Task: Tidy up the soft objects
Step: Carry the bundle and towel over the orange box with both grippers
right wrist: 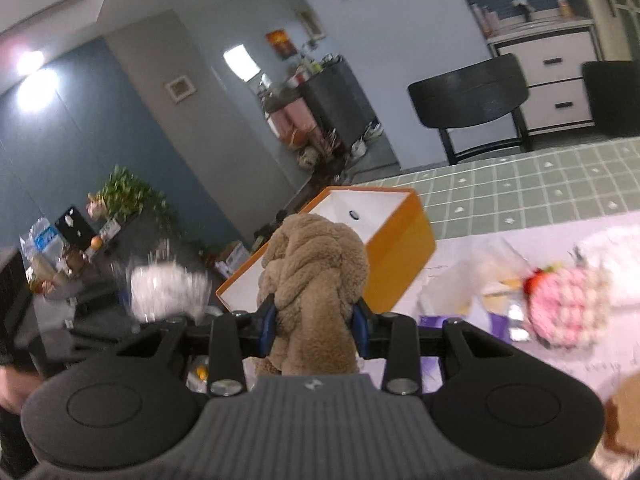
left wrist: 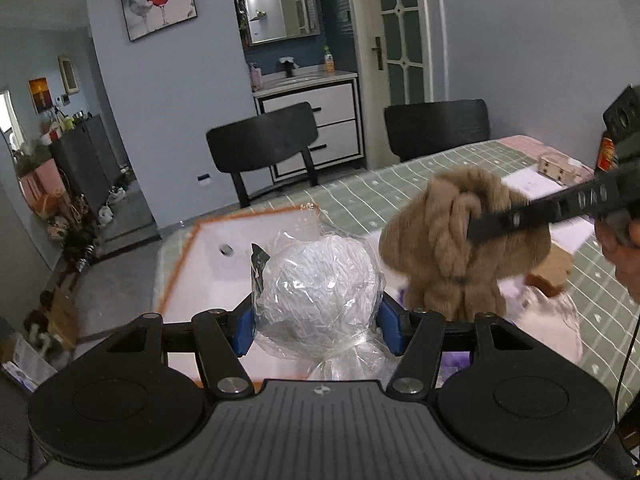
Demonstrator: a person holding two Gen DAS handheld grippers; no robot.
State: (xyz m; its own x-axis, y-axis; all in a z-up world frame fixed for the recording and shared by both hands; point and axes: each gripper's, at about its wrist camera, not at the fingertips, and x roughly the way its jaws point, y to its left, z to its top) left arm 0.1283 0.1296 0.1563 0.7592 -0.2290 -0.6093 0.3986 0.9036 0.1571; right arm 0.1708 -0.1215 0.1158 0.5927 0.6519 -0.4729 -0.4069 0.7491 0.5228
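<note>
My left gripper (left wrist: 318, 322) is shut on a white ball wrapped in clear plastic (left wrist: 320, 276), its blue pads pressing on both sides. Just behind the ball sits an open orange box with a white inside (left wrist: 208, 264). To the right hangs a brown knotted plush (left wrist: 436, 252), with a black finger (left wrist: 516, 218) of the other gripper across it. In the right wrist view my right gripper (right wrist: 314, 330) is shut on that plush (right wrist: 316, 260), held above the table in front of the orange box (right wrist: 400, 260). The wrapped ball (right wrist: 168, 292) shows blurred at the left.
A green checked tablecloth (right wrist: 520, 184) covers the table, with white paper over part of it. A pink knitted ball with a strawberry (right wrist: 564, 312) lies at the right. A small wooden box (left wrist: 556, 166) stands further back. Two black chairs (left wrist: 264, 136) (left wrist: 436, 128) line the far edge.
</note>
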